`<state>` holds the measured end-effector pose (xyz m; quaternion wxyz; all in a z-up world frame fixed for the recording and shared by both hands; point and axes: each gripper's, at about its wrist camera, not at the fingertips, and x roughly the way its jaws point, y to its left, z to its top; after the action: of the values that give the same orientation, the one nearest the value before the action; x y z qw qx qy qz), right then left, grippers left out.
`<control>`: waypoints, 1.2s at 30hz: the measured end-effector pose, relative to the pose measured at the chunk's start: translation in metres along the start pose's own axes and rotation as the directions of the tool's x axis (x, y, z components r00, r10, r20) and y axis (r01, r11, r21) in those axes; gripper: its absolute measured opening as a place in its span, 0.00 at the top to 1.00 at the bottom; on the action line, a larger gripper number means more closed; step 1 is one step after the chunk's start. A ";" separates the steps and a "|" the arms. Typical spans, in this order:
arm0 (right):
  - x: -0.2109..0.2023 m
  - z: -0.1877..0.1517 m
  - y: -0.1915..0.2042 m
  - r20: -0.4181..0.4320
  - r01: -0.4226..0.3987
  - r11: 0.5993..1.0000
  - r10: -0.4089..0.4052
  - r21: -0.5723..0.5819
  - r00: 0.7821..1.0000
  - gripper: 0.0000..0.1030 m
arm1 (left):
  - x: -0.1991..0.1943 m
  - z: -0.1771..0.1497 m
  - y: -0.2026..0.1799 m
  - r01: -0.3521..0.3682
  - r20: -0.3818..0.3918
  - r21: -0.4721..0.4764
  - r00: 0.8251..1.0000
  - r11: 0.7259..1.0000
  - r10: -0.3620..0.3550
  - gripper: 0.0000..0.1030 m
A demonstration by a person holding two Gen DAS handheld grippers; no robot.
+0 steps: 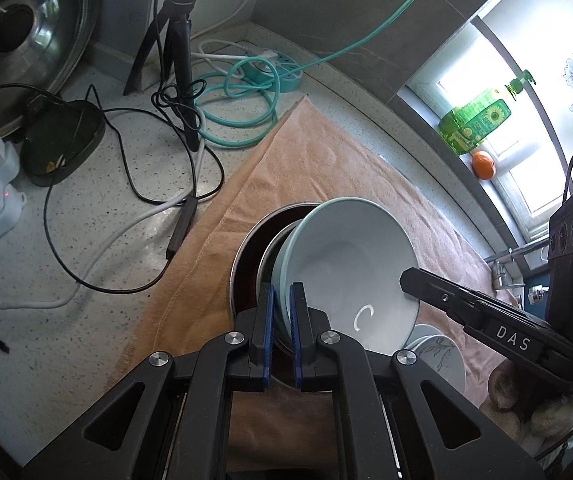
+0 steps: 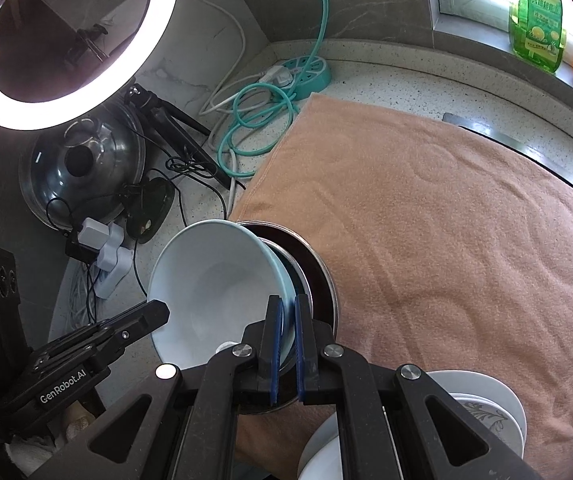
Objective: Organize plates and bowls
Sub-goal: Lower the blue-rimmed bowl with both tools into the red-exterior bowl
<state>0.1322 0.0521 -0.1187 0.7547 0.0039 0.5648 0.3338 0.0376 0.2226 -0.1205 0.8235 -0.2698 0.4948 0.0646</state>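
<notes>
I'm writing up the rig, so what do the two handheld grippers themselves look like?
Both are matte black linkage frames with silver round pivot bolts and flat blue pads on the fingers. The left gripper reads "GenRobot.AI" in white along its side; the right gripper reads "DAS". Each carries a black box with three round ports, and a black cable loops off the right one's.

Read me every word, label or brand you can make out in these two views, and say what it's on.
"DAS": on the right gripper, side of its body.
"GenRobot.AI": on the left gripper, side of its body.
Green bottle on the windowsill: sunflower label, print too small to read.
</notes>
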 end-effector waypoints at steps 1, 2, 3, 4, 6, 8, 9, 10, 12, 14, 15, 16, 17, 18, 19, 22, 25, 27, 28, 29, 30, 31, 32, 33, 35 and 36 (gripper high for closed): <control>0.001 0.000 -0.001 -0.003 0.000 1.000 0.000 0.002 1.000 0.95 | 0.001 0.000 0.001 0.000 -0.002 0.000 1.000 1.000 0.000 0.94; 0.002 0.000 -0.001 -0.005 0.000 1.000 0.000 0.005 1.000 0.95 | 0.002 0.000 0.001 -0.001 -0.005 0.000 1.000 1.000 0.001 0.94; 0.004 0.000 -0.001 -0.007 0.000 1.000 0.000 0.008 1.000 0.95 | 0.003 0.000 0.002 -0.002 -0.008 0.001 1.000 1.000 0.002 0.94; 0.005 0.000 -0.001 -0.008 0.002 1.000 -0.001 0.009 1.000 0.95 | 0.004 0.000 0.002 -0.003 -0.011 0.003 1.000 1.000 0.003 0.94; 0.007 0.000 -0.001 -0.010 0.005 1.000 -0.004 0.011 1.000 0.95 | 0.005 0.001 0.003 -0.005 -0.013 0.005 1.000 1.000 0.005 0.94; 0.009 0.000 -0.002 -0.014 0.007 1.000 -0.006 0.014 1.000 0.95 | 0.006 0.001 0.004 -0.004 -0.015 0.005 1.000 1.000 0.005 0.94; 0.010 0.000 -0.002 -0.015 0.007 1.000 -0.007 0.014 1.000 0.95 | 0.006 0.001 0.004 -0.004 -0.016 0.005 1.000 1.000 0.004 0.94; 0.010 -0.001 -0.002 -0.017 0.009 1.000 -0.009 0.013 1.000 0.95 | 0.007 0.001 0.004 -0.004 -0.018 0.006 1.000 1.000 0.004 0.94; 0.012 -0.001 -0.002 -0.020 0.012 1.000 -0.011 0.014 1.000 0.95 | 0.008 0.002 0.005 -0.004 -0.022 0.006 1.000 1.000 0.004 0.94; 0.014 -0.001 -0.003 -0.025 0.012 1.000 -0.011 0.016 1.000 0.95 | 0.009 0.002 0.006 -0.003 -0.024 0.005 1.000 1.000 0.004 0.94; 0.015 -0.001 -0.004 -0.027 0.012 1.000 -0.012 0.016 1.000 0.95 | 0.009 0.002 0.006 -0.003 -0.026 0.004 1.000 1.000 0.003 0.94; 0.015 -0.001 -0.004 -0.028 0.014 1.000 -0.013 0.017 1.000 0.95 | 0.010 0.001 0.006 -0.002 -0.027 0.004 1.000 1.000 0.002 0.94; 0.016 -0.001 -0.004 -0.029 0.015 1.000 -0.014 0.017 0.999 0.95 | 0.010 0.002 0.005 -0.002 -0.028 0.004 1.000 1.000 0.002 0.94; 0.016 -0.001 -0.004 -0.030 0.016 1.000 -0.015 0.017 0.999 0.95 | 0.011 0.002 0.005 -0.003 -0.029 0.005 1.000 1.000 0.003 0.94; 0.017 -0.001 -0.005 -0.031 0.017 1.000 -0.016 0.018 0.999 0.95 | 0.011 0.001 0.005 -0.003 -0.031 0.005 1.000 1.000 0.003 0.94; 0.018 -0.001 -0.005 -0.033 0.018 1.000 -0.017 0.020 0.999 0.95 | 0.012 0.001 0.005 -0.003 -0.033 0.004 0.999 1.000 0.003 0.94; 0.018 -0.002 -0.005 -0.034 0.018 1.000 -0.017 0.018 0.999 0.95 | 0.012 0.002 0.005 -0.005 -0.034 0.006 0.999 1.000 0.006 0.94; 0.019 -0.002 -0.004 -0.034 0.020 1.000 -0.020 0.013 0.999 0.95 | 0.012 0.002 0.005 -0.005 -0.035 0.003 0.999 1.000 0.005 0.94; 0.019 -0.002 -0.004 -0.035 0.021 1.000 -0.020 0.011 0.999 0.94 | 0.012 0.002 0.005 -0.005 -0.035 0.005 0.999 1.000 0.005 0.94; 0.019 -0.003 -0.004 -0.035 0.021 1.000 -0.021 0.011 0.999 0.94 | 0.012 0.002 0.005 -0.005 -0.034 0.005 0.999 1.000 0.006 0.94; 0.019 -0.003 -0.005 -0.035 0.022 1.000 -0.022 0.012 0.999 0.94 | 0.012 0.002 0.005 -0.007 -0.035 0.006 0.999 1.000 0.007 0.94; 0.019 -0.003 -0.005 -0.035 0.023 1.000 -0.022 0.013 0.999 0.94 | 0.012 0.002 0.005 -0.007 -0.035 0.005 0.999 1.000 0.007 0.94; 0.019 -0.002 -0.005 -0.036 0.023 1.000 -0.022 0.014 0.999 0.94 | 0.012 0.003 0.005 -0.006 -0.036 0.003 0.999 1.000 0.006 0.94; 0.019 -0.002 -0.006 -0.039 0.021 1.000 -0.020 0.017 0.999 0.94 | 0.012 0.003 0.005 -0.006 -0.036 0.003 0.999 1.000 0.006 0.94; 0.019 -0.002 -0.006 -0.042 0.021 1.000 -0.020 0.015 0.999 0.94 | 0.013 0.003 0.005 -0.007 -0.036 0.006 0.999 1.000 0.008 0.94; 0.019 -0.002 -0.006 -0.042 0.023 1.000 -0.022 0.012 0.999 0.94 | 0.013 0.003 0.005 -0.008 -0.036 0.006 0.999 1.000 0.008 0.94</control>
<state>0.1361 0.0563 -0.1376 0.7463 -0.0047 0.5827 0.3216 0.0446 0.2267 -0.1322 0.8149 -0.2665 0.5110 0.0614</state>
